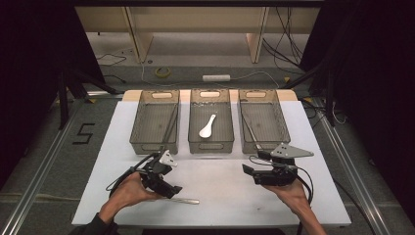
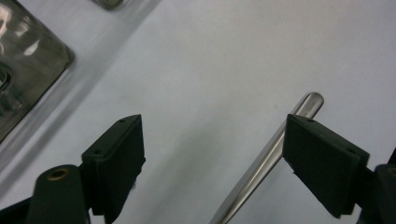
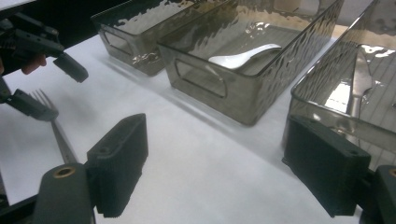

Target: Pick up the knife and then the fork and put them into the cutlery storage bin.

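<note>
A metal fork point(image 1: 182, 199) lies flat on the white desk point(image 1: 220, 186) in the lower left of the high view, handle pointing right, just under the left tongs point(image 1: 169, 188). In the left gripper view its rounded handle end point(image 2: 308, 103) shows in the right half of the frame, passing under the inner edge of the right-hand jaw. The jaws stand spread and press on nothing. In the right gripper view the tines point(image 3: 43, 99) sit at the far left, between the other tongs' jaws.

The right tongs point(image 1: 252, 172) hover at the lower right of the high view, spread wide and empty, just in front of the right-hand bin point(image 1: 263, 122), which holds a knife point(image 3: 359, 86). The middle bin point(image 1: 210, 122) holds a white spoon point(image 1: 207, 127); the left bin point(image 1: 154, 122) holds slim utensils that I cannot identify.

The fork looks stiff, light and smooth, so it is likely to slip or pivot if pinched near one end. Lying flat, it offers little height to catch; a grip across the narrow handle near the middle, jaws brought right down to the desk, seems the surest hold.
</note>
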`<state>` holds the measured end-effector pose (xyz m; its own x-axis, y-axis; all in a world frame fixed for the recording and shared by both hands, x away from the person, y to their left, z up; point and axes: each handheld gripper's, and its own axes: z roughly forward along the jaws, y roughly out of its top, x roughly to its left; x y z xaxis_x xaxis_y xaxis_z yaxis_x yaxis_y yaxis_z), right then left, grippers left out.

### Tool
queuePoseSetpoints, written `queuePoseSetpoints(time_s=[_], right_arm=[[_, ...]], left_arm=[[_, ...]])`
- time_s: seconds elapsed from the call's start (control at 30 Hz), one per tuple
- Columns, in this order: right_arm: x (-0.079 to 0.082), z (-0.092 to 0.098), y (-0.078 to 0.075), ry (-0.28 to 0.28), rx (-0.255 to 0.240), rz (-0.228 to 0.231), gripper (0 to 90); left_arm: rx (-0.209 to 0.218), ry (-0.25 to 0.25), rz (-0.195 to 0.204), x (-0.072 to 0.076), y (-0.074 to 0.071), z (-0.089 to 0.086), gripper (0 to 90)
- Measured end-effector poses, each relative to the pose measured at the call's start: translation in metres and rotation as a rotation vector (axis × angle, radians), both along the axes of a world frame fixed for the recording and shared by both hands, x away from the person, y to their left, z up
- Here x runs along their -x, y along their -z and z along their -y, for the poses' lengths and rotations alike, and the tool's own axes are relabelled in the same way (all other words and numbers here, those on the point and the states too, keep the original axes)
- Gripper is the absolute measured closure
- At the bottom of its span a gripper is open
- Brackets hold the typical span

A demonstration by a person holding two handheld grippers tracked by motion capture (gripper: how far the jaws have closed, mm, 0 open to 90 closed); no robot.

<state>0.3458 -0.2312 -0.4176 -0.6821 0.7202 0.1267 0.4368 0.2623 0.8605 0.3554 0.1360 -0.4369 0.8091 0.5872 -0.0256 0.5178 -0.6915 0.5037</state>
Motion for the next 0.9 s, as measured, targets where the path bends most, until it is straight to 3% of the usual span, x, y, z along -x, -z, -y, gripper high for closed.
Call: queuePoseSetpoints(time_s=[0.37, 0.73, 0.9], right_arm=[[0.014, -0.002, 0.005, -0.025, 0.012, -0.016, 22.6], [0.019, 0.002, 0.008, -0.022, 0.022, -0.032, 22.6], [0.020, 0.000, 0.009, -0.039, 0.027, -0.037, 22.6]], left_arm=[[-0.130, 0.065, -0.106, 0.004, 0.006, 0.000, 30.8], [-0.205, 0.172, -0.129, 0.012, 0.015, 0.008, 46.0], [-0.230, 0.190, -0.120, 0.013, 0.018, 0.008, 54.9]])
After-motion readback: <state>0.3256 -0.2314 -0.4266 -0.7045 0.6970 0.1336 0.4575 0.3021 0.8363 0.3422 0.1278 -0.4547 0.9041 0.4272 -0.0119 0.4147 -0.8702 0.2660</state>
